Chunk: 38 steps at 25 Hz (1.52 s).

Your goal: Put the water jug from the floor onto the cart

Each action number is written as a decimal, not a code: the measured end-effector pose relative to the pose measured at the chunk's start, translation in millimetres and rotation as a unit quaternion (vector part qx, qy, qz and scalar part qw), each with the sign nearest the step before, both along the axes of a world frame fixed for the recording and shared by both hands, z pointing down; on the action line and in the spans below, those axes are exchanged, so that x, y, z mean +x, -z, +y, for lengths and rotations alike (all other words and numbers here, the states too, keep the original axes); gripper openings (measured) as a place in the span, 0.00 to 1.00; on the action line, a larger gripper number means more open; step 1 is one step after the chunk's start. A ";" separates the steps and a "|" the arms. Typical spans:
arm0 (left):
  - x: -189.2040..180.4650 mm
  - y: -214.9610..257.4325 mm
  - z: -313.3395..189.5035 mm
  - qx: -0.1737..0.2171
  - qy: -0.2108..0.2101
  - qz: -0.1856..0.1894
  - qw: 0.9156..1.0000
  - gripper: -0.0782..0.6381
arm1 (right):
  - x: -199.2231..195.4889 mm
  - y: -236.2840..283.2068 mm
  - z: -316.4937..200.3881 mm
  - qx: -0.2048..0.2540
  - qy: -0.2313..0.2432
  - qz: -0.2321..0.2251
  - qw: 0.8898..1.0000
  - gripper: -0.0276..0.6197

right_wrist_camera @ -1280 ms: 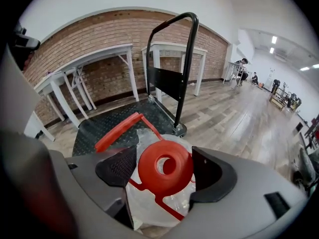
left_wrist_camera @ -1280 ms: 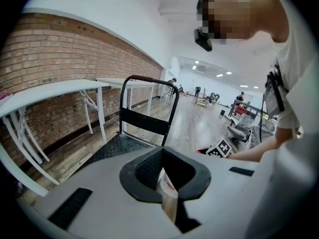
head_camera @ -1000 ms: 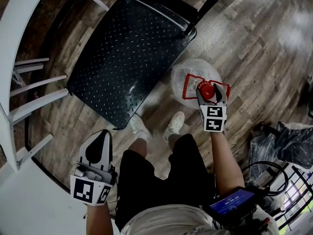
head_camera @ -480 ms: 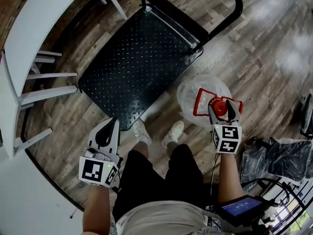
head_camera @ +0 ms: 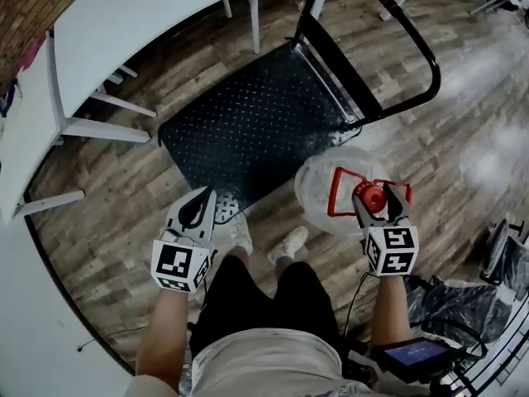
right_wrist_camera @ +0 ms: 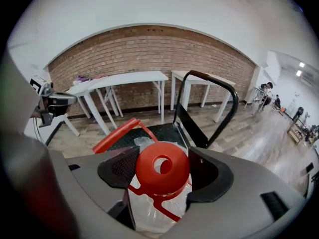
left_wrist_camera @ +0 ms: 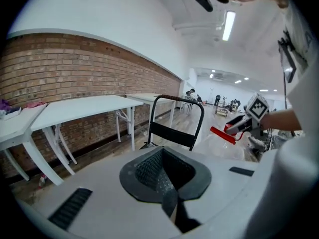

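Observation:
The water jug [head_camera: 331, 190] is clear plastic with a red cap [head_camera: 374, 197] and a red carry handle [head_camera: 340, 190]. My right gripper [head_camera: 382, 203] is shut on its neck just under the cap and holds it off the floor, beside the cart's near right corner. In the right gripper view the cap [right_wrist_camera: 162, 169] fills the gap between both pads. The cart [head_camera: 256, 131] has a dark studded deck and a black push handle [head_camera: 417, 52]. My left gripper [head_camera: 197, 209] is shut and holds nothing, over the deck's near edge.
White tables [head_camera: 124, 23] and their legs stand left of the cart, against a brick wall [left_wrist_camera: 75, 68]. The person's shoes [head_camera: 289, 242] are between the grippers on the wood floor. Dark plastic bags [head_camera: 450, 304] and a small blue screen [head_camera: 409, 354] lie at lower right.
The right gripper has risen with the jug, which hangs higher off the floor. The left gripper has moved up and forward to the cart's near edge. The cart's push handle has come into view.

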<state>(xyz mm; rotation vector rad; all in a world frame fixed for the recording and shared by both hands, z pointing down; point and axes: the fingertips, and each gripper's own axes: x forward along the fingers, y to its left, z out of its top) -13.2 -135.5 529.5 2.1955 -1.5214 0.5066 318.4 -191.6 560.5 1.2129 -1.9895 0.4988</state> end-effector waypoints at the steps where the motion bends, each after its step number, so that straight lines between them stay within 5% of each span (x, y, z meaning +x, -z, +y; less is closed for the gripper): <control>1: -7.8 0.5 3.1 -0.002 0.007 0.002 1.000 0.11 | -14.5 4.6 -8.9 0.002 0.013 -0.004 1.000 0.52; 13: -96.5 11.3 28.6 0.000 0.072 0.016 0.997 0.11 | -190.3 -11.7 -94.7 0.021 0.098 -0.047 0.994 0.52; 21: -143.3 5.9 55.3 -0.007 0.106 0.037 0.994 0.11 | -292.3 -63.9 -135.7 0.007 0.157 -0.024 0.987 0.52; 29: -166.3 0.0 77.6 -0.013 0.120 0.058 0.991 0.11 | -334.0 -108.8 -143.7 -0.024 0.184 0.008 0.983 0.52; 38: -166.0 -8.6 82.2 -0.027 0.111 0.077 0.990 0.11 | -335.7 -122.6 -137.5 -0.028 0.175 0.004 0.984 0.52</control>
